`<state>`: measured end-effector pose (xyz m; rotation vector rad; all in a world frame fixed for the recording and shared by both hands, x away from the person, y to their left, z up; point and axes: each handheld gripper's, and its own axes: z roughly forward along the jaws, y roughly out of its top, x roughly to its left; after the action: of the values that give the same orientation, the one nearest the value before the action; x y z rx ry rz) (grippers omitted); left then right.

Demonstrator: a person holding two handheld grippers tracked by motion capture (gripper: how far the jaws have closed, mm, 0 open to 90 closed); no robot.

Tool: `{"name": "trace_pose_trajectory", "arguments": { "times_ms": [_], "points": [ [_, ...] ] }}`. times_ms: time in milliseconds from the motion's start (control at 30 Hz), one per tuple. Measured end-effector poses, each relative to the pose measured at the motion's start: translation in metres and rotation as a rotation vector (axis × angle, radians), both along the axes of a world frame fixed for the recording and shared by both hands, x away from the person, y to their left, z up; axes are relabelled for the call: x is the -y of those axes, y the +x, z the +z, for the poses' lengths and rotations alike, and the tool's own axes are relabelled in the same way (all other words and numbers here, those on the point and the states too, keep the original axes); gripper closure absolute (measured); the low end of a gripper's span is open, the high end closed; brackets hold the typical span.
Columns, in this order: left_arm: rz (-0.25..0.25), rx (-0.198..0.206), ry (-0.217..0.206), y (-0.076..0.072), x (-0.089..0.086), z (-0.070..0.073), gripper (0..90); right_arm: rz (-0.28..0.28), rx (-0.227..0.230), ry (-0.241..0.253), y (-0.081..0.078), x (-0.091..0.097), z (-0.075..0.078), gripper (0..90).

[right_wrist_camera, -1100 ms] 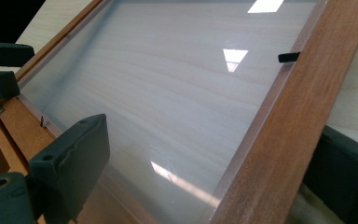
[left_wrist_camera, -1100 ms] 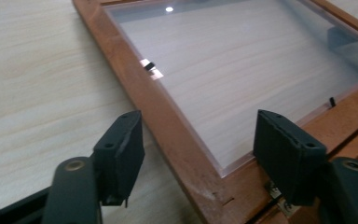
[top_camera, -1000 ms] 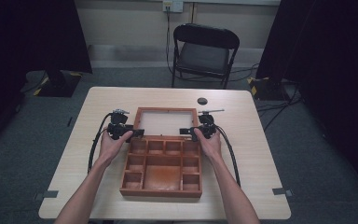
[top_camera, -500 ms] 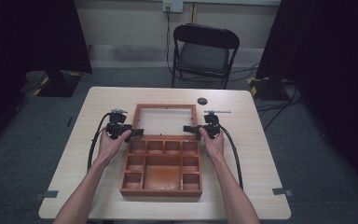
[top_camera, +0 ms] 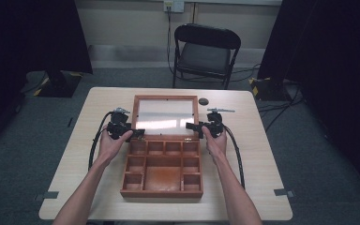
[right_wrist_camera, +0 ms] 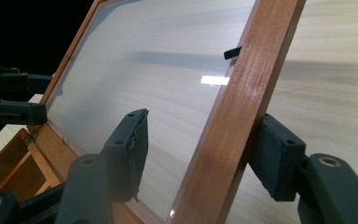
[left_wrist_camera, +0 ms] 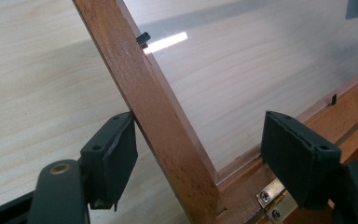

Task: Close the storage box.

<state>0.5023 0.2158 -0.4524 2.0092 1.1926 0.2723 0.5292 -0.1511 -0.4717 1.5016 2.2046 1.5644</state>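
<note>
Left gripper [top_camera: 138, 132]: level, jaws opening, spread astride the lid frame [left_wrist_camera: 158, 116].
Right gripper [top_camera: 190, 125]: level, jaws closing, not yet pinching the frame.
Boxes: one wooden box [top_camera: 161, 185].

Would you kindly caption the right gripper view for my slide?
Right gripper straddling the wooden frame of the box's glass lid.

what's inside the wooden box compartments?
The wooden box holds bare compartments, all wood, as far as the high view shows. Its raised glass lid stands behind them; the table beneath the box is covered.
</note>
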Motion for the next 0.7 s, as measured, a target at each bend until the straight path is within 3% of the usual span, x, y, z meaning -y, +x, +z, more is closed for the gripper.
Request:
{"name": "trace_pose_trajectory", "arguments": {
  "times_ms": [367,700],
  "points": [
    [-0.009,0.034,0.041,-0.002,0.002,0.009,28.8,0.007,0.041,0.024,-0.003,0.002,0.010,46.6],
    [-0.015,0.053,-0.003,0.002,-0.001,0.012,33.1,0.021,0.057,0.025,-0.006,0.003,0.018,46.3]
  ]
}}
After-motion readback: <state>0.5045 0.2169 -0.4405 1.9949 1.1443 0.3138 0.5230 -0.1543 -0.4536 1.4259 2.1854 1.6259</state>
